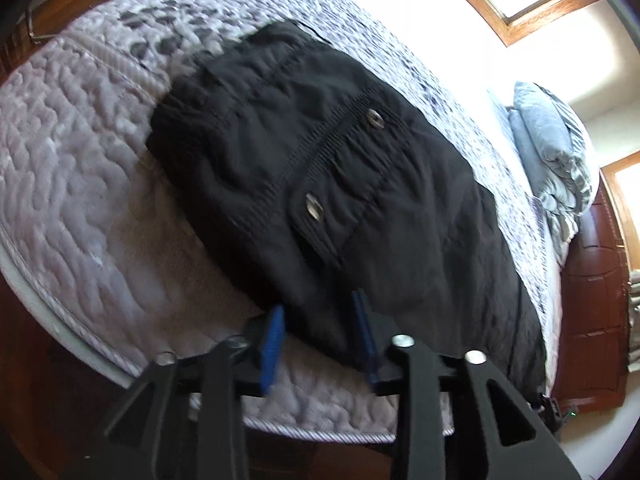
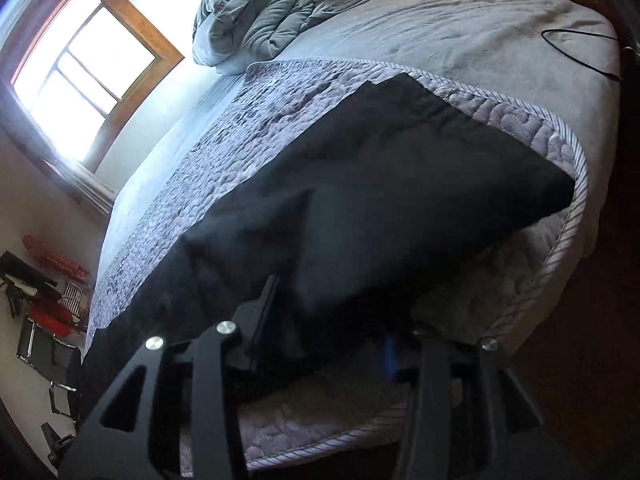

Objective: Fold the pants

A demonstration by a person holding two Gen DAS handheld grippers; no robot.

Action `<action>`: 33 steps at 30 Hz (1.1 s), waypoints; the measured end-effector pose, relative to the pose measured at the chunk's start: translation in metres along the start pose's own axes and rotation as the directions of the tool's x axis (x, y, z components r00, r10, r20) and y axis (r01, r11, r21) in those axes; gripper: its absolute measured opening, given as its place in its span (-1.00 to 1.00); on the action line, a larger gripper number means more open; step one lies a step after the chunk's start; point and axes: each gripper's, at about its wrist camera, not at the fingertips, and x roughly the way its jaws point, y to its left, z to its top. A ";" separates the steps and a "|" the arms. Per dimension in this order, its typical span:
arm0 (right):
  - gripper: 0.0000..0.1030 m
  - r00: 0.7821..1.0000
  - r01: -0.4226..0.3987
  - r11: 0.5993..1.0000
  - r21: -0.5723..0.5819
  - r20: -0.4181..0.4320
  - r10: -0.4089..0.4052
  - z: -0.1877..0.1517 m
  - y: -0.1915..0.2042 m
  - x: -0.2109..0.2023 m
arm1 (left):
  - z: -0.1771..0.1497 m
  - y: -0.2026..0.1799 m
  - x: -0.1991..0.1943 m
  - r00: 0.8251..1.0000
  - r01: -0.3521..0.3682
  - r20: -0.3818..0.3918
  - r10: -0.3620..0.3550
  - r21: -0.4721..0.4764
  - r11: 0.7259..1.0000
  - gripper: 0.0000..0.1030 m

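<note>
Bedroom, daylight through a wood-framed window [image 2: 84, 76]; quilt [image 1: 80, 152] spread over the foot of the bed, heaped bedding [image 2: 260, 12] at the far end. No containers in sight.

Pants [image 1: 304, 168], black, lay flat on the quilt along its near edge. Waistband end with two metal buttons [image 1: 314, 208] sat toward the quilt's left corner; the legs ran off rightward, ending short of the right corner. Long axis followed the near edge.

Left gripper [image 1: 320, 332]: blue pads [image 1: 272, 344] stood apart, astride the near hem of the pants at the waist end. Cloth lay between them, no pinch visible.

Right gripper [image 2: 332, 328]: picture blurred and dark here, but the fingers stood apart with pants cloth in the gap, further along the legs. Whether a pad touched cloth, could not tell.

Judgement: each hand served its own end of the near edge; the pants lay straight ahead of both, away from the jaws toward the bed's middle. A grip on this edge would suit carrying it over to the far edge.
</note>
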 end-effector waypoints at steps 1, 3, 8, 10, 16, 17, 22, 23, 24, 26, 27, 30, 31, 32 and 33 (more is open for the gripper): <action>-0.17 1.000 -0.014 1.000 -0.002 -0.010 0.014 -0.004 0.006 -0.006 | -0.008 -0.008 0.003 0.999 0.014 -0.036 -0.014 -0.004 1.000 -0.26; -0.17 0.997 -0.072 0.997 0.007 -0.036 0.072 -0.013 0.014 -0.009 | -0.020 -0.023 0.008 0.998 0.032 -0.054 -0.031 0.015 0.999 -0.17; -0.16 0.973 -0.202 0.976 0.083 -0.094 0.209 -0.032 0.038 0.001 | -0.042 -0.060 0.020 0.999 -0.039 -0.032 0.042 0.070 0.997 0.37; -0.16 0.969 -0.212 0.974 0.080 -0.110 0.220 -0.036 0.048 0.006 | -0.048 -0.067 0.019 0.999 -0.019 -0.029 0.020 0.026 0.999 0.51; -0.82 0.973 -0.205 0.977 0.063 -0.098 0.211 -0.035 0.066 0.014 | -0.065 -0.092 0.038 0.976 0.160 -0.143 -0.165 -0.046 0.986 0.49; -0.83 0.970 -0.217 0.973 0.075 -0.095 0.224 -0.033 0.065 0.015 | -0.066 -0.095 0.043 0.976 0.152 -0.149 -0.157 -0.046 0.987 0.48; -0.90 0.963 -0.255 0.961 0.103 -0.061 0.262 -0.019 0.060 0.015 | -0.066 -0.108 0.071 0.967 0.166 -0.186 -0.175 -0.065 0.984 -0.80; -0.91 0.961 -0.267 0.959 0.092 -0.047 0.272 -0.016 0.062 0.011 | -0.065 -0.109 0.071 0.970 0.159 -0.178 -0.169 -0.066 0.985 -0.87; -0.91 0.958 -0.283 0.957 0.072 -0.026 0.285 -0.011 0.064 0.007 | -0.063 -0.110 0.070 0.971 0.166 -0.159 -0.176 -0.075 0.983 -0.91; -0.91 0.952 -0.307 0.951 0.027 0.012 0.307 -0.002 0.068 -0.003 | -0.062 -0.112 0.064 0.972 0.200 -0.109 -0.209 -0.088 0.976 -0.93; -0.91 0.949 -0.314 0.950 0.001 0.027 0.313 0.002 0.073 -0.006 | -0.062 -0.110 0.059 0.973 0.209 -0.080 -0.216 -0.084 0.974 -0.93; -0.92 0.945 -0.323 0.946 -0.025 0.047 0.324 0.008 0.079 -0.002 | -0.067 -0.109 0.051 0.976 0.220 0.009 -0.219 -0.056 0.974 -0.93; -0.92 0.949 -0.311 0.950 -0.024 0.042 0.312 0.008 0.077 0.003 | -0.071 -0.107 0.053 0.977 0.215 0.012 -0.215 -0.054 0.975 -0.93; -0.92 0.961 -0.276 0.961 -0.024 0.025 0.277 0.008 0.076 0.010 | -0.075 -0.106 0.058 0.981 0.193 -0.007 -0.194 -0.038 0.980 -0.93; -0.92 0.972 -0.236 0.972 -0.022 -0.007 0.235 0.005 0.074 0.018 | -0.080 -0.105 0.066 0.986 0.164 -0.039 -0.164 -0.017 0.986 -0.93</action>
